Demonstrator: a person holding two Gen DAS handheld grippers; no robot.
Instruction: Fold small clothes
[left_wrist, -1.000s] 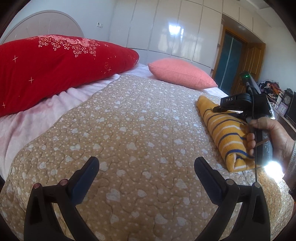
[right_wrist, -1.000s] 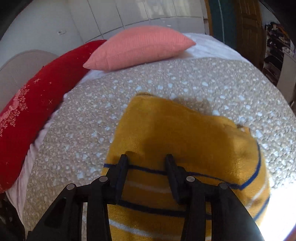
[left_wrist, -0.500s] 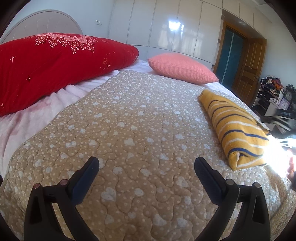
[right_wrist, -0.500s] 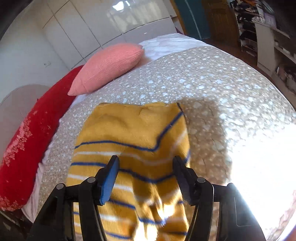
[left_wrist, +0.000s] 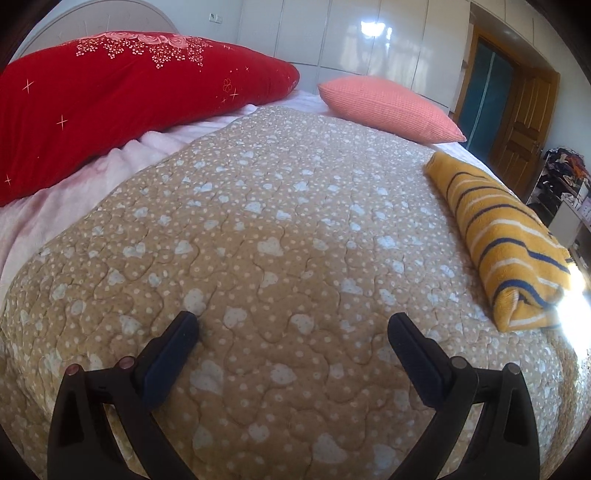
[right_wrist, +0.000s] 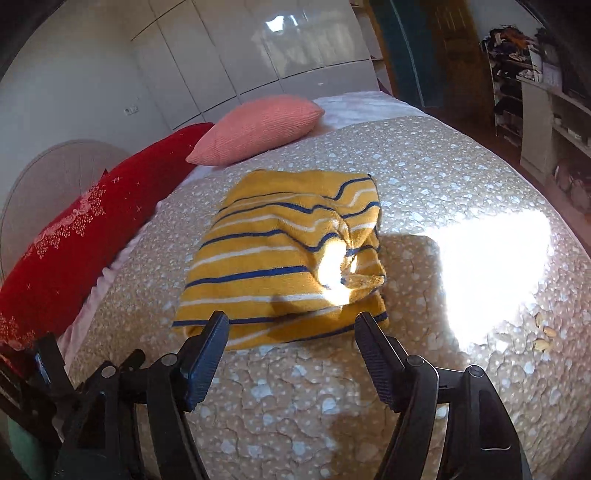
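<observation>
A folded yellow garment with blue and white stripes (right_wrist: 284, 266) lies on the tan quilted bedspread (right_wrist: 332, 406). It also shows in the left wrist view (left_wrist: 502, 236) at the bed's right side. My right gripper (right_wrist: 291, 325) is open and empty, just short of the garment's near edge and above the bed. My left gripper (left_wrist: 291, 325) is open and empty over bare bedspread (left_wrist: 258, 229), well to the left of the garment.
A red bolster (left_wrist: 110, 99) and a pink pillow (left_wrist: 388, 107) lie at the head of the bed. A bright sun patch (right_wrist: 491, 254) falls on the quilt right of the garment. Shelves (right_wrist: 546, 107) and a wooden door (left_wrist: 524, 110) stand beyond the bed's edge.
My right gripper has opened, let go of the garment and pulled back from it. The garment now lies folded on the bed. The left gripper has barely moved.
</observation>
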